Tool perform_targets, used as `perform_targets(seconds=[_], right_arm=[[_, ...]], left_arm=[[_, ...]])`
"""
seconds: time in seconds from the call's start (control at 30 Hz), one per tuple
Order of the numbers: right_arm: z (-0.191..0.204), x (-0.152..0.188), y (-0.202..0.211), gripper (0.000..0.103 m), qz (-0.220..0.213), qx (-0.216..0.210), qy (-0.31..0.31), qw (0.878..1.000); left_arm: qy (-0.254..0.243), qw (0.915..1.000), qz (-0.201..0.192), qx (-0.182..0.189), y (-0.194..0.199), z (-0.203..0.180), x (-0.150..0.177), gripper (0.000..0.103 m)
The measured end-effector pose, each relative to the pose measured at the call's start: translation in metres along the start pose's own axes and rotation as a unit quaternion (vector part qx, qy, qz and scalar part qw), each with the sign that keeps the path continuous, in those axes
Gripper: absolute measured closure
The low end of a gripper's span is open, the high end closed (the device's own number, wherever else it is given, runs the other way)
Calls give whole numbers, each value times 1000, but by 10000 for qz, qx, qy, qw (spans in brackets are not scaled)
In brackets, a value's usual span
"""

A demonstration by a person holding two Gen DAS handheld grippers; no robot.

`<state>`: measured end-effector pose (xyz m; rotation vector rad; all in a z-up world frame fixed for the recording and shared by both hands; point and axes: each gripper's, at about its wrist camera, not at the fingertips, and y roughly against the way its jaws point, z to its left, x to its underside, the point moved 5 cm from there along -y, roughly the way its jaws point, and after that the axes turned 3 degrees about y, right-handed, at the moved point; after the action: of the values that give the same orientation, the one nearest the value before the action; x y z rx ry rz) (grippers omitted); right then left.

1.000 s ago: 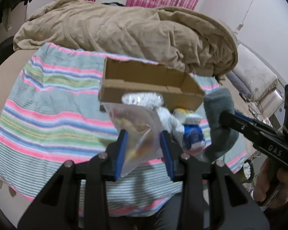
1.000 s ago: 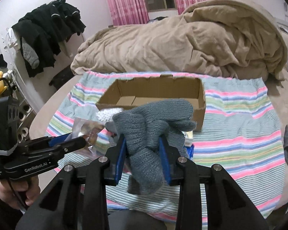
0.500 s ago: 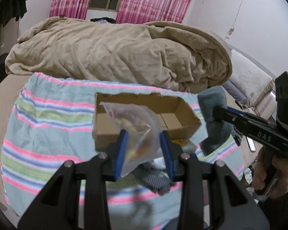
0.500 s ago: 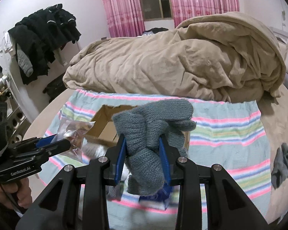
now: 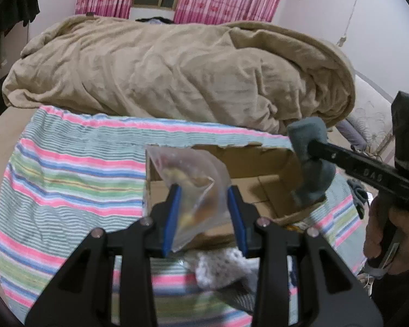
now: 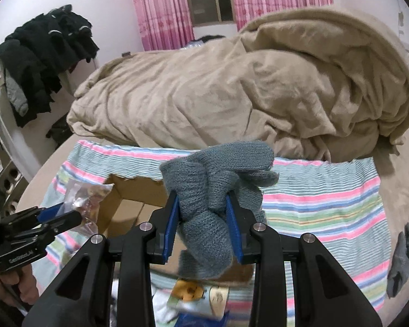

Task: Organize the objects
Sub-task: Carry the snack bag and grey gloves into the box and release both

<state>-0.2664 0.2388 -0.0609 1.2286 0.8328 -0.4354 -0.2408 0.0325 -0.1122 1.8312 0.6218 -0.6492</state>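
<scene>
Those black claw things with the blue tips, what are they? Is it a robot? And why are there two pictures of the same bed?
It is no robot. A person holds a grabbing tool in each hand, and each tool has a small camera that looks along its two fingers. That is why there are two pictures: one from each tool.

In the left tool's picture, the left gripper pinches a clear plastic bag with something yellowish inside. At the right edge you see the person's hand holding the other tool.

In the right tool's picture, the right gripper squeezes a grey knitted glove.

Both are held above an open cardboard box, which sits on a striped towel on the bed. Behind lies a rumpled tan blanket. Another grey glove lies off to the side.
</scene>
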Motion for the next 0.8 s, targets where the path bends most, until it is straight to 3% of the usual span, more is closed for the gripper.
perform_targets(seconds=[0.2,0.43,0.6,0.67,0.73,0.8], right_arm=[[-7,16,-42,68,418,-14,-204,9989],[-7,34,-64,66,787,162,-185,9966],[-4,39,-69,59,901,177,-115,9957],[-2,38,-67,57,912,192,-64,9956],[-2,36,-61,46,842,216,-104,9962],[-2,32,-52,42,717,187,-163,9971]], left_arm=[[-37,9998,170,-56,-28,4,5,67],[16,9983,566,-133,-52,7,18,66],[-11,9971,741,-177,-57,7,20,65],[33,9968,750,-268,-52,9,18,62],[71,9969,720,-307,-44,9,14,60],[111,9973,642,-342,-33,10,10,42]])
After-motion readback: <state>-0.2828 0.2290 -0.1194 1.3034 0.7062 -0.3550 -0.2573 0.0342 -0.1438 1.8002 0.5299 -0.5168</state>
